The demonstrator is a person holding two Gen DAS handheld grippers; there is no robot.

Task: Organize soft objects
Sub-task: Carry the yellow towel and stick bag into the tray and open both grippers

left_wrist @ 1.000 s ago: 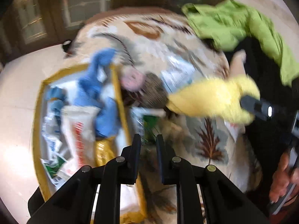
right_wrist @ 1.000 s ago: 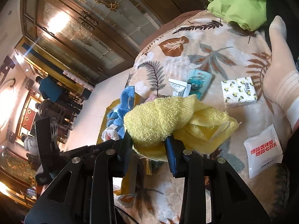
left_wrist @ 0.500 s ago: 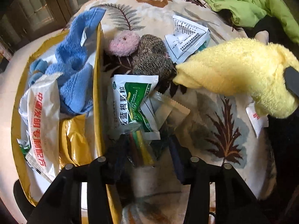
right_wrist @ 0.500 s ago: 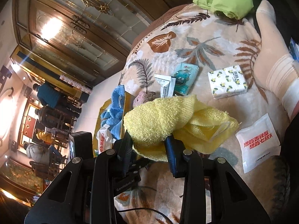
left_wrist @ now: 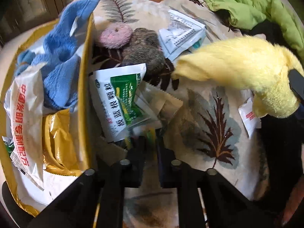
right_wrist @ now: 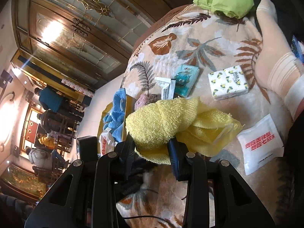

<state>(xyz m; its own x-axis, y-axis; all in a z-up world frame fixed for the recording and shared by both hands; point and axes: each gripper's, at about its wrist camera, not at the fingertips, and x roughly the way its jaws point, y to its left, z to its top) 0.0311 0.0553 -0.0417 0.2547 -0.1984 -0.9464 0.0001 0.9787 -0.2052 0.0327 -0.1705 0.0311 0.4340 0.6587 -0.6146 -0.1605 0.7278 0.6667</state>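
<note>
My left gripper points down at a pile of sachets on the leaf-patterned blanket. It is shut on a small clear packet with green and yellow strips, which lies partly under a green-and-white sachet. My right gripper is shut on a yellow towel, held above the blanket; the towel also hangs at the right of the left wrist view. A gold-edged box at the left holds a blue towel and several packets.
A pink puff and a brown plush lie beside the box. On the blanket are a white sachet, a tissue pack, a teal pack and a white pouch. A green garment and a socked foot lie behind.
My left gripper dropped onto the sachet pile, opened around the clear packet and then shut on it. The right gripper kept its hold on the yellow towel and barely shifted.
</note>
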